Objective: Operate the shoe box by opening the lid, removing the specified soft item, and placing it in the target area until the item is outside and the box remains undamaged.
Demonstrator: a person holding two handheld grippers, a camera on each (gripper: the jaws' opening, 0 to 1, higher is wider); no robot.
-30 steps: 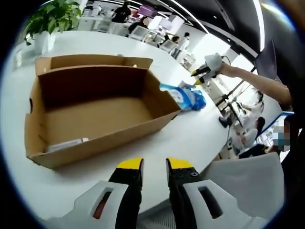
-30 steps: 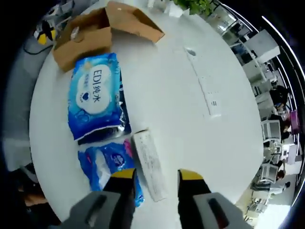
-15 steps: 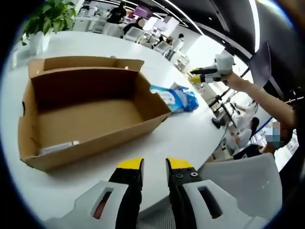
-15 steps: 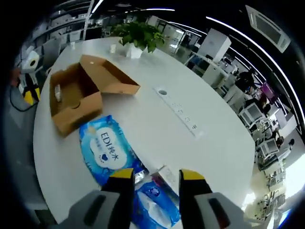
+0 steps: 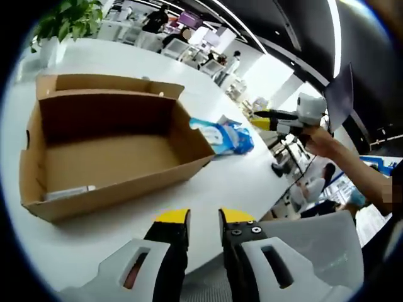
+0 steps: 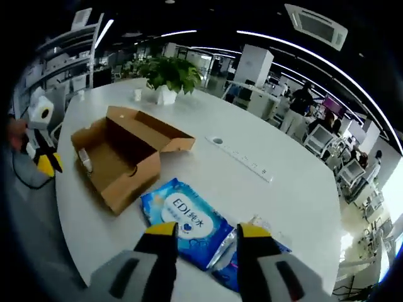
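Your left gripper [image 5: 204, 217] jaws apart, empty, near open shoe box [image 5: 107, 151], right gripper [image 6: 208, 231] jaws apart, empty, above blue wet-wipes pack [image 6: 187, 221] on white table [image 6: 289, 189], box to its left

Blue wipes pack [image 6: 187, 220] just beside the open cardboard box [image 6: 123, 153], white label on top reads "EDI" with Chinese characters

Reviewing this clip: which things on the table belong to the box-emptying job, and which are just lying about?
Part of the job:
- cardboard shoe box, lid open
- large blue wet-wipes pack, out on the table beside the box
- smaller blue pack next to it
- white item left inside the box

Lying about:
- potted plant
- white power strip
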